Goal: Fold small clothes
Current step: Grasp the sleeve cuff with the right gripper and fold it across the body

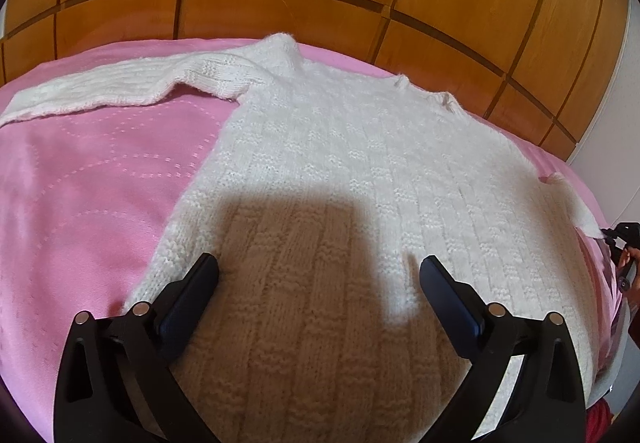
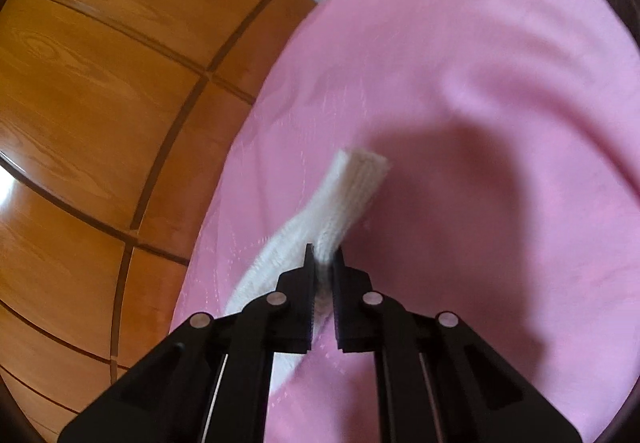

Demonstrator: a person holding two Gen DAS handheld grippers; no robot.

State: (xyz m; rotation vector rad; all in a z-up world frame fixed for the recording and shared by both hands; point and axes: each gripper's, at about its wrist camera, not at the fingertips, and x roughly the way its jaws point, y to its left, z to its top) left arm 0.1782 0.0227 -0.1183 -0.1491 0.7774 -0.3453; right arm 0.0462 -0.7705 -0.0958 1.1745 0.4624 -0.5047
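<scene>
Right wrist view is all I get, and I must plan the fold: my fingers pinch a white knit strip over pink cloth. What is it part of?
Observer: It is one sleeve of a white knitted sweater lying flat on the pink bedspread; the right gripper is shut on that sleeve's cuff end.
Operator: Where is the other sleeve?
Observer: The other sleeve lies stretched out flat to the far left of the body, untouched.
Operator: And the left gripper?
Observer: The left gripper is open over the sweater's near hem, its fingers spread wide with no knit pinched between them.
</scene>
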